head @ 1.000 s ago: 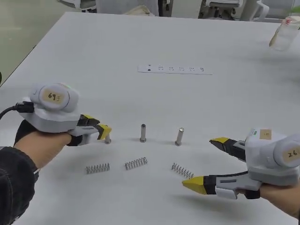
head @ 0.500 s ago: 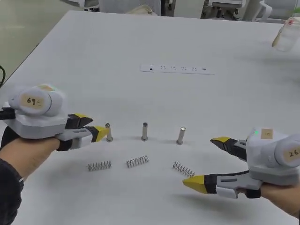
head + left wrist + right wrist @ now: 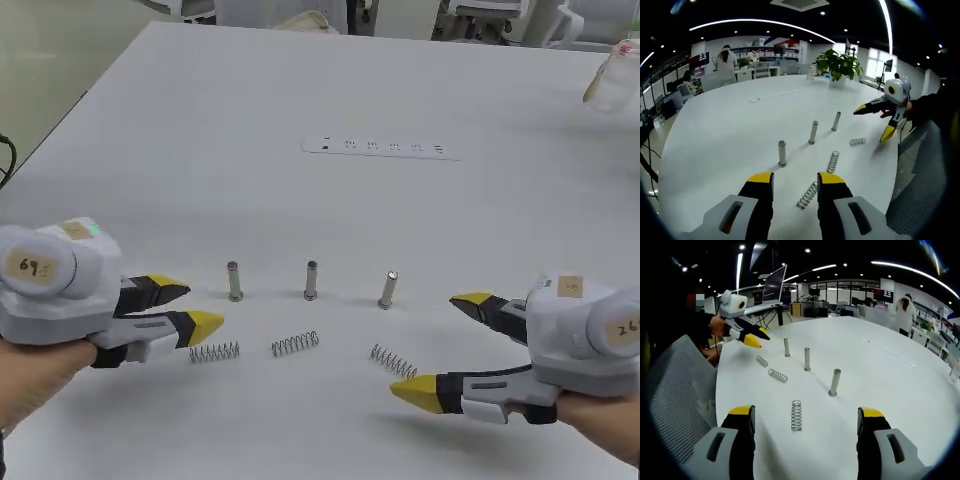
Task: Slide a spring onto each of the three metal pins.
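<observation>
Metal pins: three short, upright silver metal pins stand in a row on the white table (image 3: 300, 200). They are the left pin (image 3: 234, 281), the middle pin (image 3: 311, 281) and the right pin (image 3: 388, 290), and none has a coil around it.
Springs: three small coiled wire springs lie flat on the table just in front of the row, one near each pin. They are the left spring (image 3: 214, 352), the middle spring (image 3: 295, 345) and the right spring (image 3: 392, 362), and none touches a pin.
Left claw: the white-and-grey left claw (image 3: 203, 306) with yellow tips hovers just beside the left spring. Its jaws are a narrow gap apart and grip nothing.
Right claw: the matching right claw (image 3: 425, 345) has its jaws spread wide and empty. In the right gripper view the right spring lies ahead, between the two jaws.
Done: nothing yet, by my reading; no pin carries a spring.
Remaining: all three springs have to be picked up and slid onto pins, so the first job is lifting one off the table.
</observation>
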Tool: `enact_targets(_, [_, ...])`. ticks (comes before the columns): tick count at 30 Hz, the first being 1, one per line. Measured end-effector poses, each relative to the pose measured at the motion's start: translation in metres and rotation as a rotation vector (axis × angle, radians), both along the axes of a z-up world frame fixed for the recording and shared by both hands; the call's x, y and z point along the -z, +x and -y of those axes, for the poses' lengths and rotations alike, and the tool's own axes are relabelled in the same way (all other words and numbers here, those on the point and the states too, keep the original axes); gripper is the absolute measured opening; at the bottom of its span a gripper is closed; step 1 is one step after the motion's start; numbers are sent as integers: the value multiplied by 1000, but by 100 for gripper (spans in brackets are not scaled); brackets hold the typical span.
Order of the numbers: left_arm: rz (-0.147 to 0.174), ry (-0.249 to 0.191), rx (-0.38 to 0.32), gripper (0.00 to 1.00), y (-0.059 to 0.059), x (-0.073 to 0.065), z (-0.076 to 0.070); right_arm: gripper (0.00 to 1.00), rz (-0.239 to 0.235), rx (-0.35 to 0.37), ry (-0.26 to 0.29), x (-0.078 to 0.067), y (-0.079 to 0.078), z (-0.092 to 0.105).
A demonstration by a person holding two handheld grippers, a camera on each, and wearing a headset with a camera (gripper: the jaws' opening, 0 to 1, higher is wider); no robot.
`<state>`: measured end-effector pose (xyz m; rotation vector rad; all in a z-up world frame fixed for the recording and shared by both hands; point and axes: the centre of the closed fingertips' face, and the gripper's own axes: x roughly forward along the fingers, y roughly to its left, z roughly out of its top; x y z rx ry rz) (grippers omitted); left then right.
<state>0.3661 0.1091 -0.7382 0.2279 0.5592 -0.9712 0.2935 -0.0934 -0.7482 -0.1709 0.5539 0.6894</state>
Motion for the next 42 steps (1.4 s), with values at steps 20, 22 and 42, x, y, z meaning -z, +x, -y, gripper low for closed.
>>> enact_targets(20, [-45, 75, 128, 23, -22, 38, -2, 83, -2, 1, -7, 0, 0, 0])
enact_targets(22, [-50, 83, 129, 23, -22, 41, -2, 83, -2, 2, -7, 0, 0, 0])
enact_targets(42, [-28, 105, 122, 15, -18, 47, -6, 83, -13, -5, -10, 4, -1, -2])
